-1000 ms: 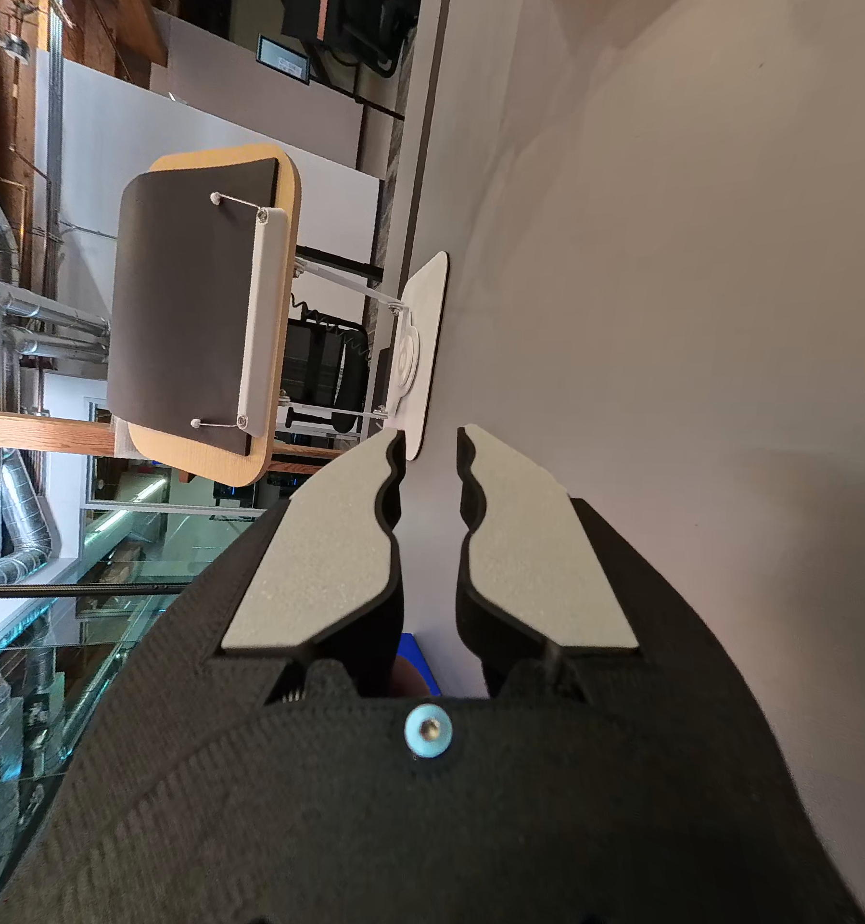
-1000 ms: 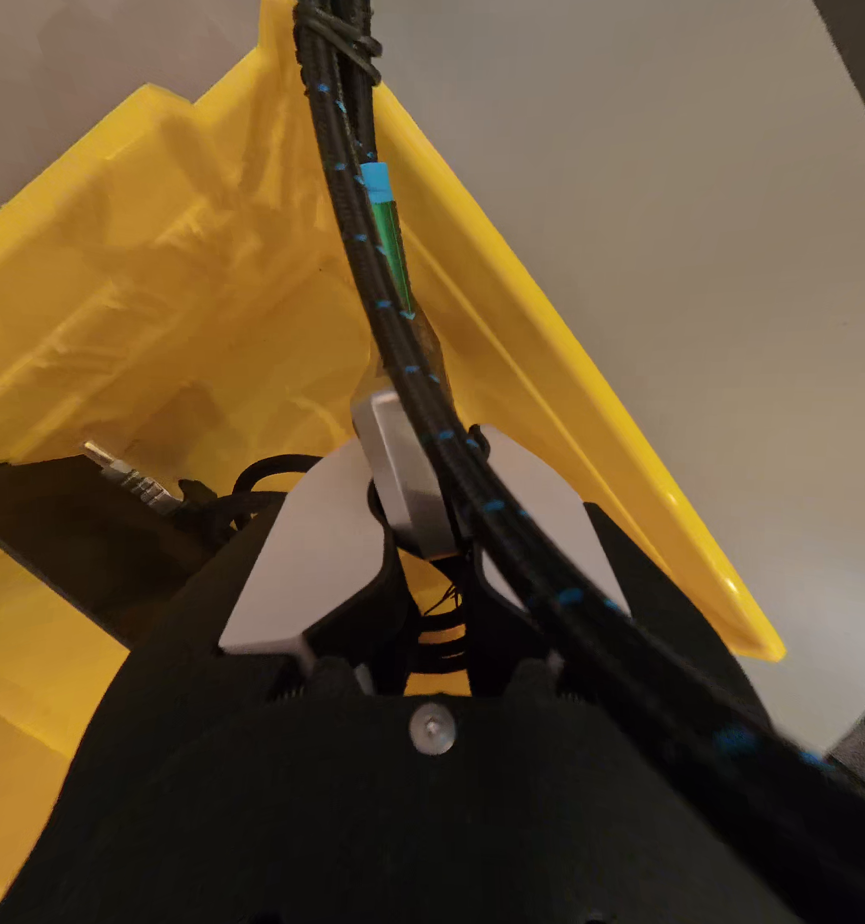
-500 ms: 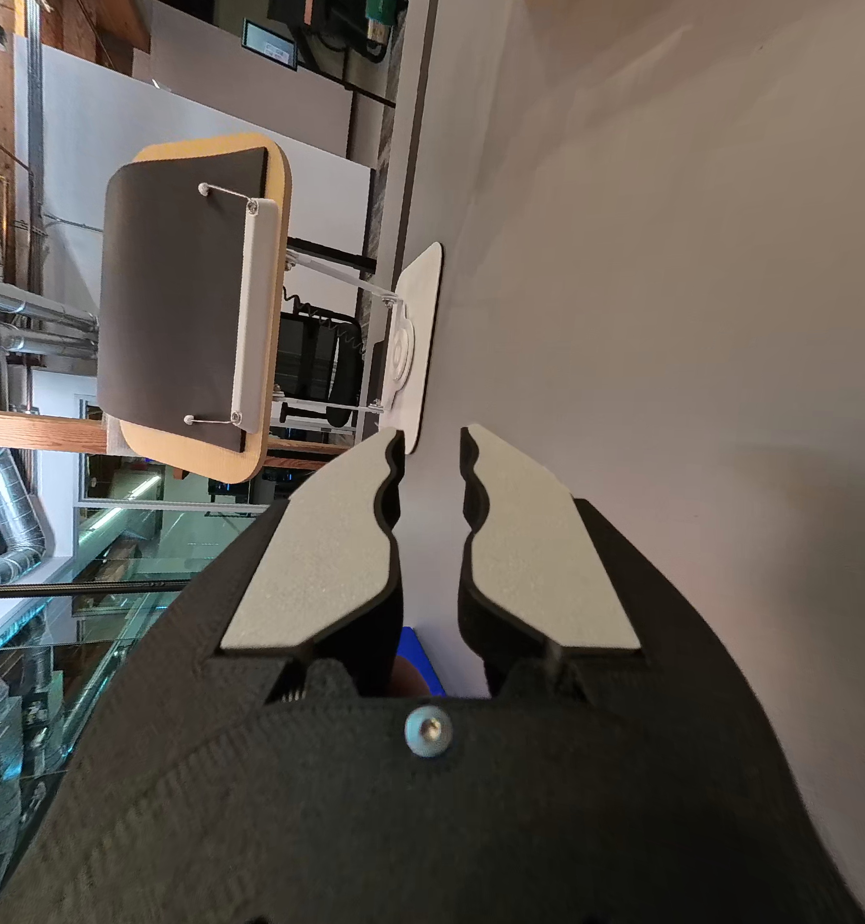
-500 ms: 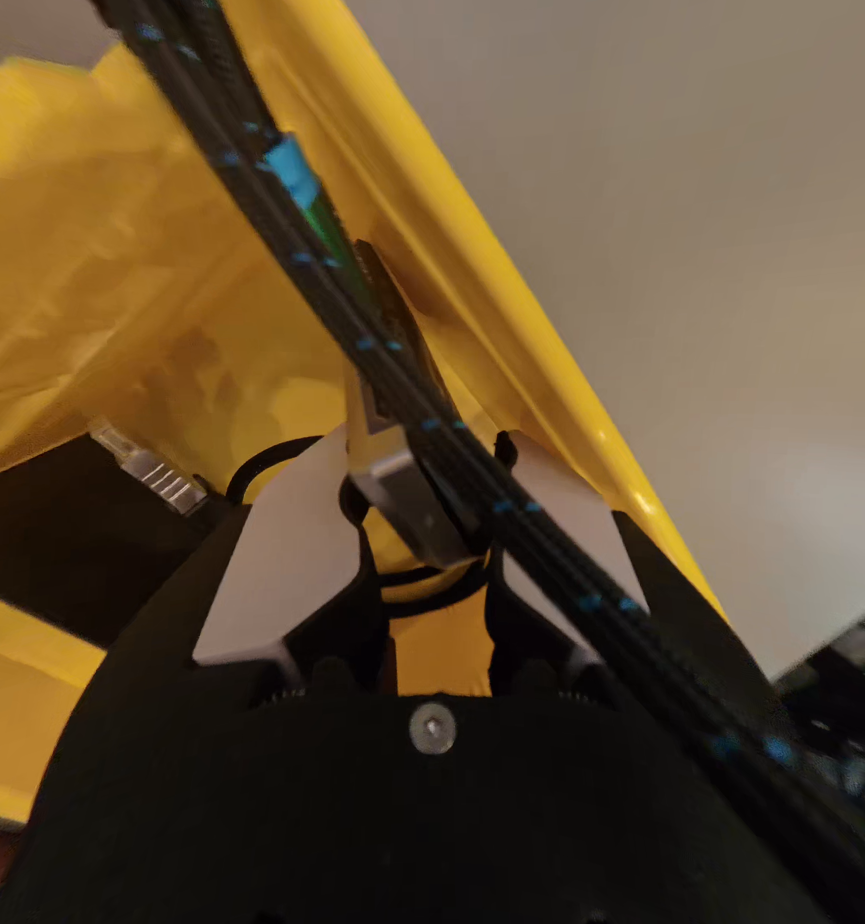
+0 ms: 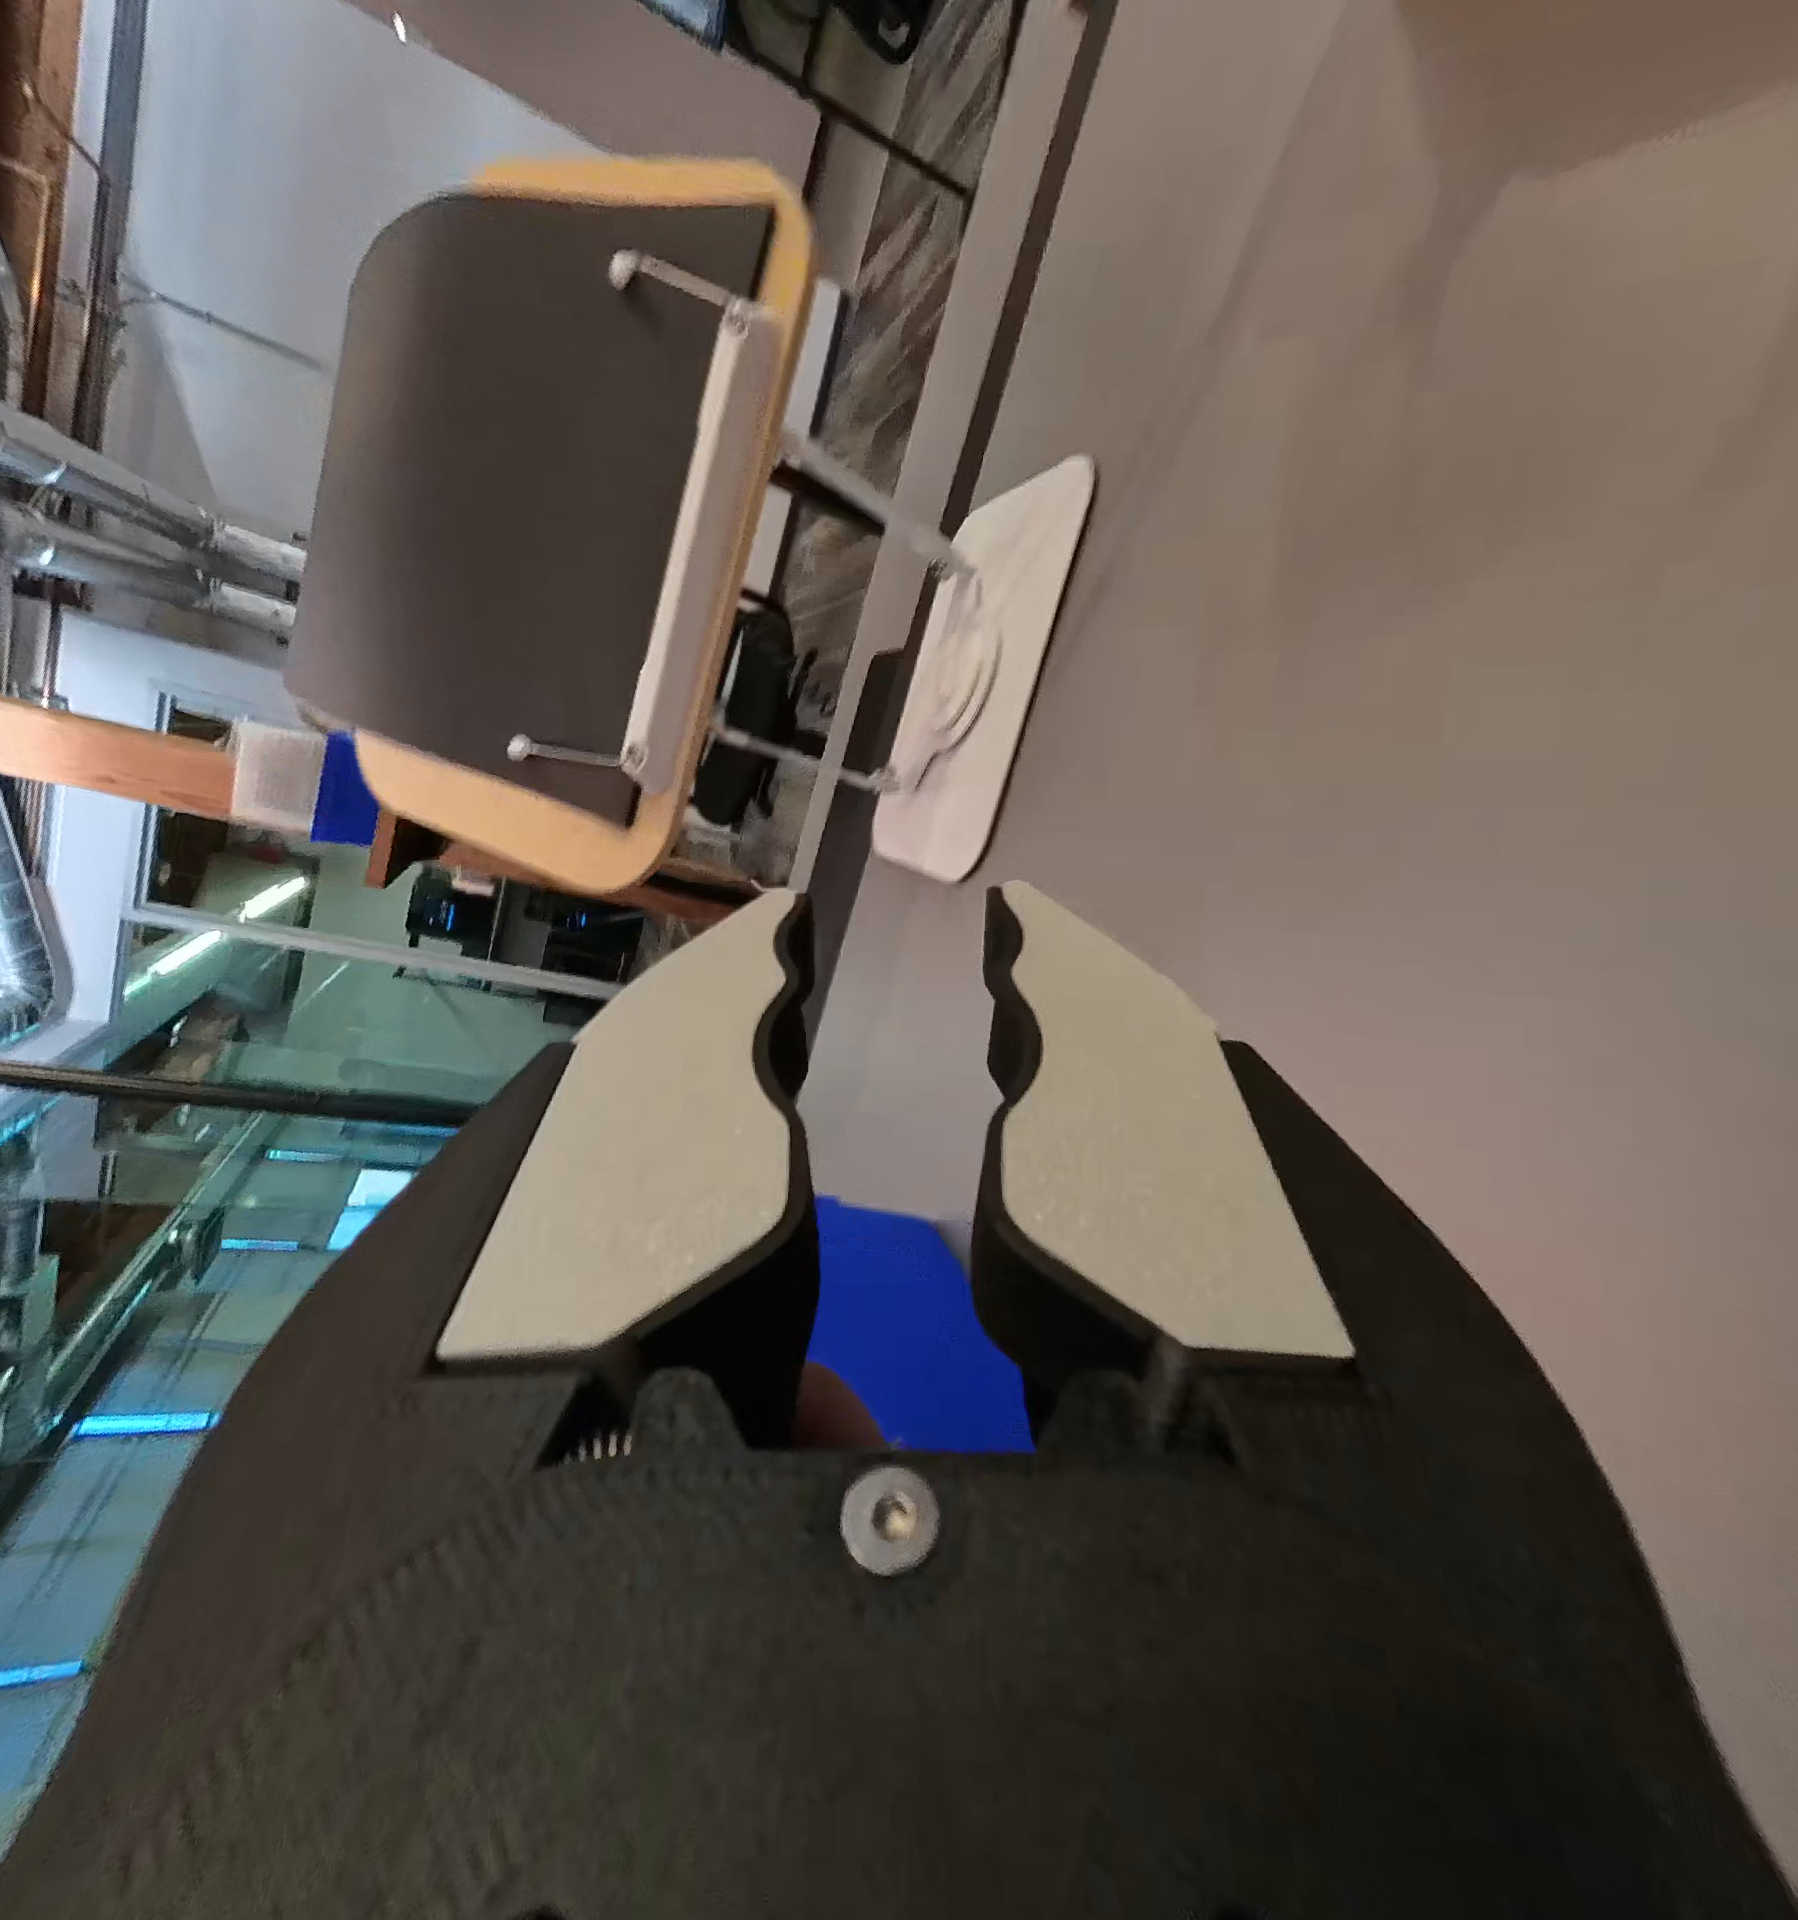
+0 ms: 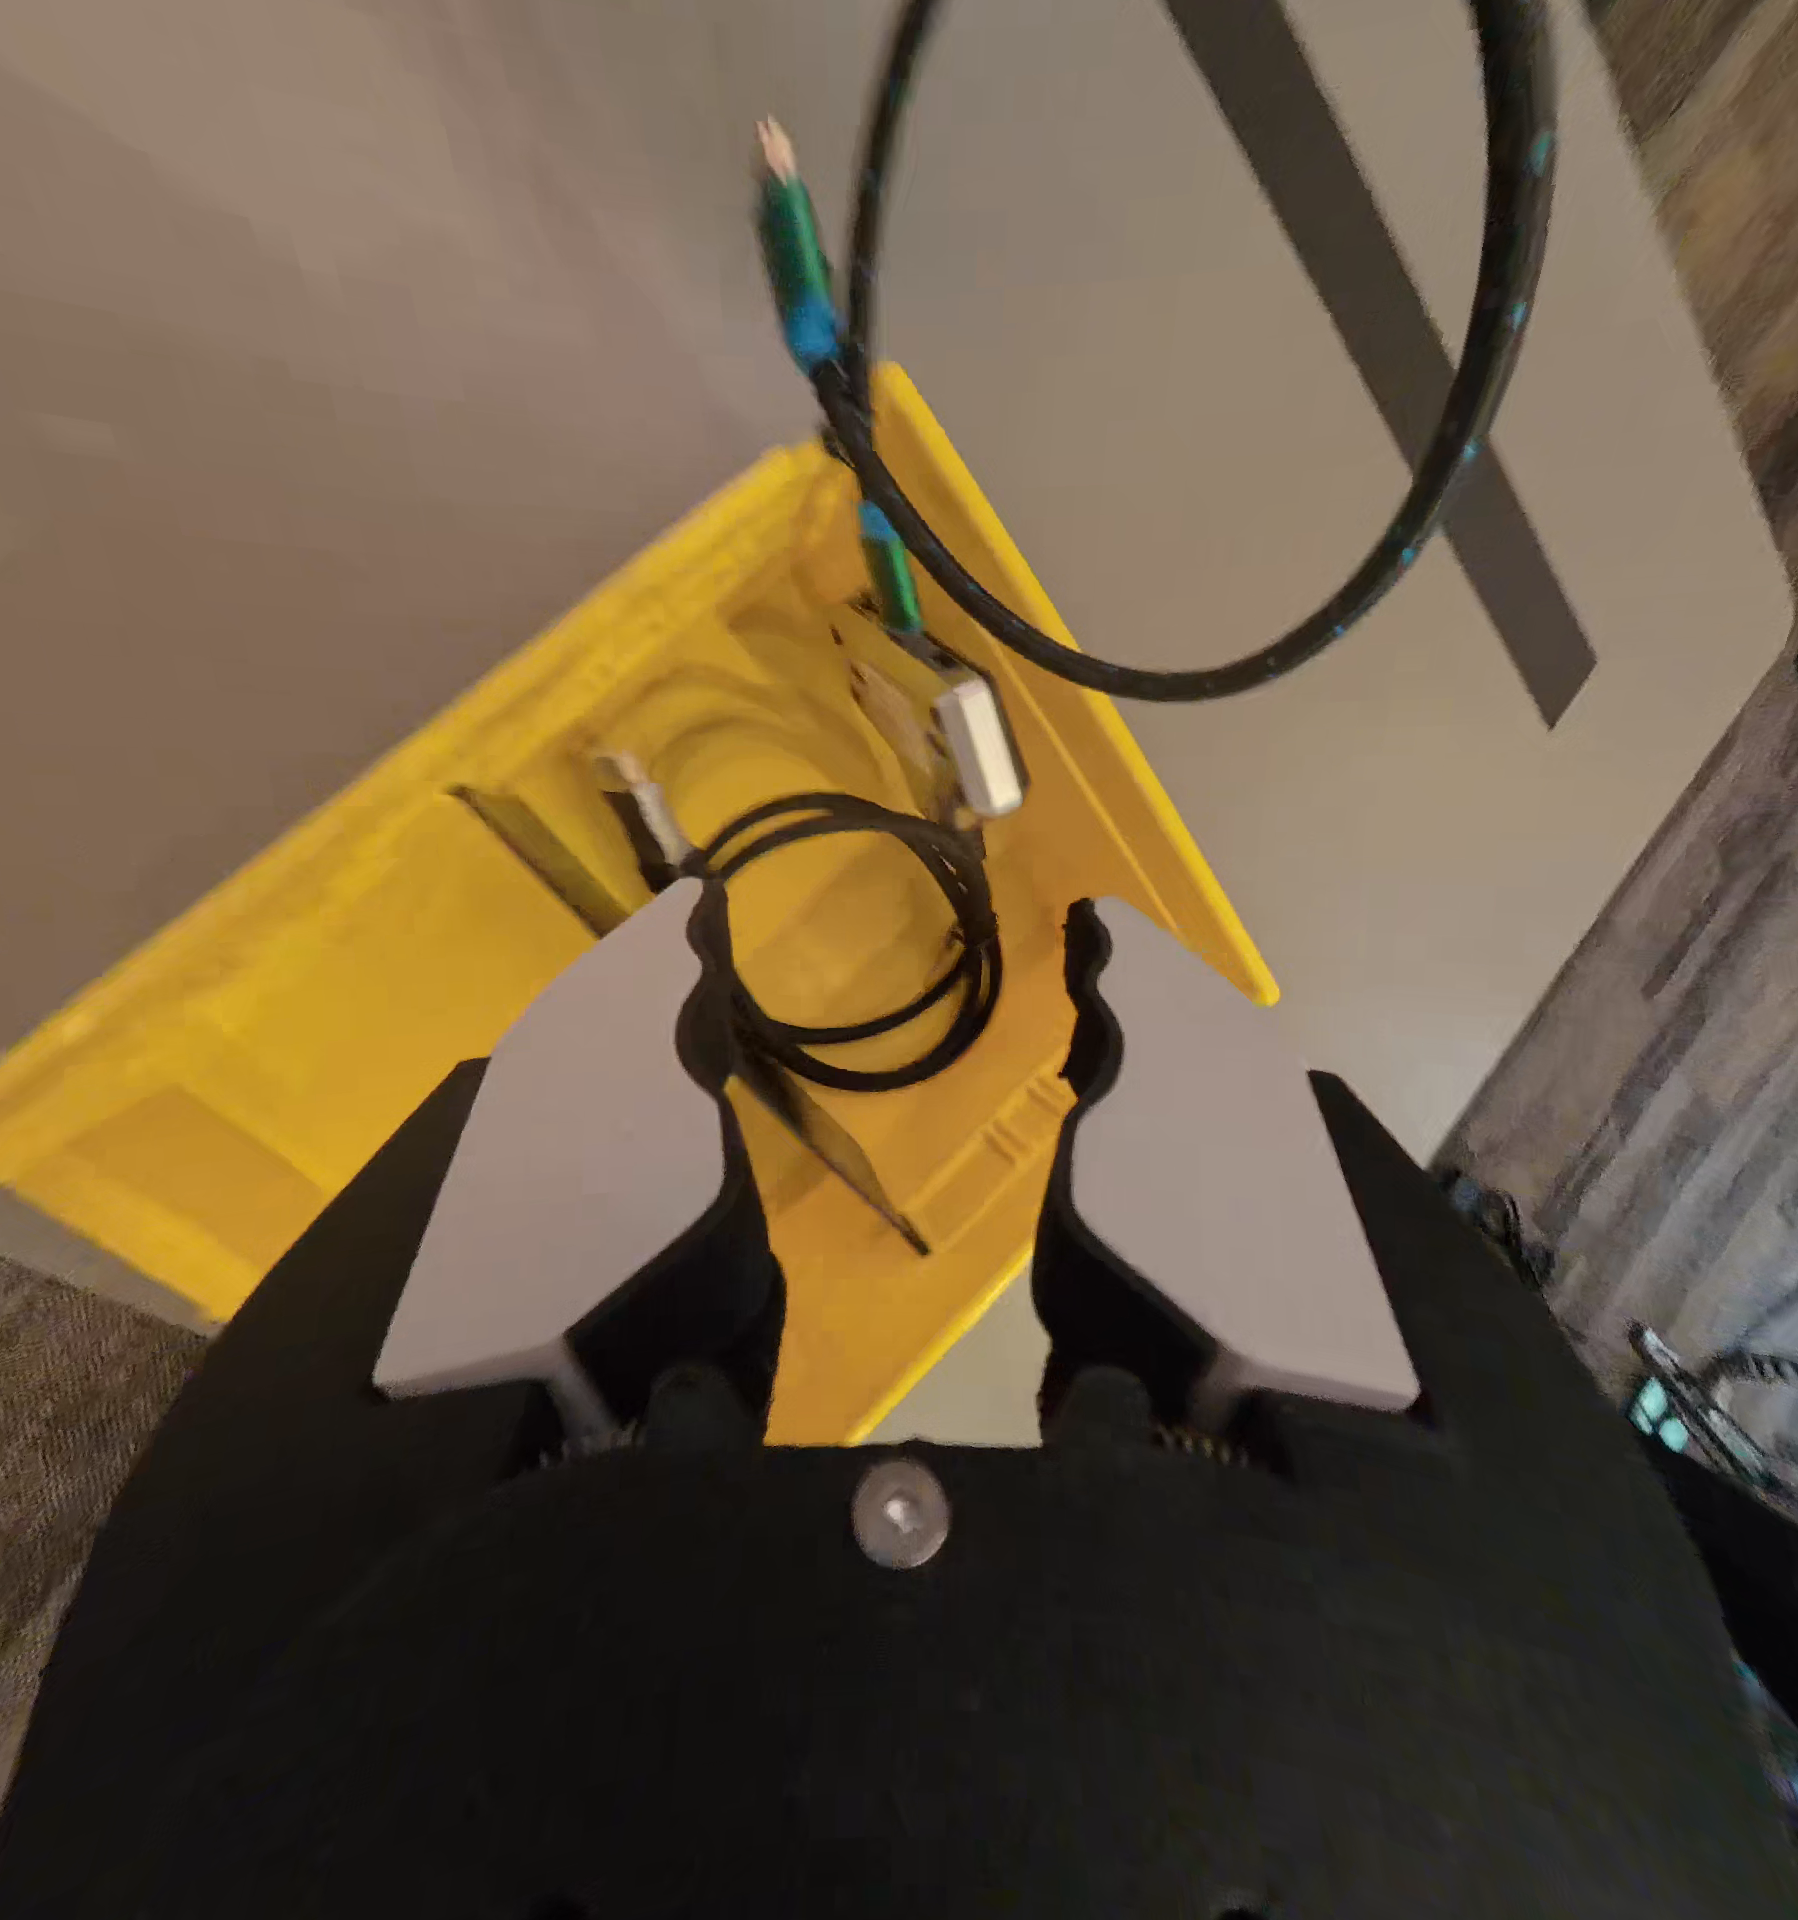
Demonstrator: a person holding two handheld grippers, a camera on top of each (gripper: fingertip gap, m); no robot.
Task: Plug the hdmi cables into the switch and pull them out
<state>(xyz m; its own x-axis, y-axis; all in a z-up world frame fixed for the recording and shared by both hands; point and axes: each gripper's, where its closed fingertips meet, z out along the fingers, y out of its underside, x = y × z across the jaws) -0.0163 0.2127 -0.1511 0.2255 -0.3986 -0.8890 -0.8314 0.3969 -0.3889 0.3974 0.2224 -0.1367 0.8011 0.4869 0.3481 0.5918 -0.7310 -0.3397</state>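
Observation:
In the right wrist view, a yellow bin (image 6: 282, 997) lies on the grey table. Inside it are a small silver switch box (image 6: 978, 758) and a thin black coiled cable (image 6: 874, 935) with a silver plug (image 6: 646, 805). A black braided HDMI cable (image 6: 1290, 644) with blue flecks loops over the bin's rim. One green plug (image 6: 890, 577) sits at the silver box and another green plug (image 6: 791, 239) lies outside on the table. My right gripper (image 6: 890, 909) is open and empty, above the bin. My left gripper (image 5: 895, 904) is open and empty, beside the grey table (image 5: 1446, 727), with no cable in its view.
A stand with a wood-edged dark board (image 5: 521, 520) and a white base plate (image 5: 988, 675) is beyond the left gripper. A blue thing (image 5: 905, 1299) shows between its fingers. A dark strip (image 6: 1394, 364) crosses the table; carpet floor (image 6: 1653, 1039) lies to the right. About 40 cm separates my left fingertips from my right. To reach the green plug (image 6: 791, 239) in a straight line is about 15 cm for my right fingers, about 35 cm for my left.
My right gripper opened, let go of the silver box and braided cable, and drew back; the cable now hangs over the bin's rim. My left gripper's jaws widened a little and its view shifted.

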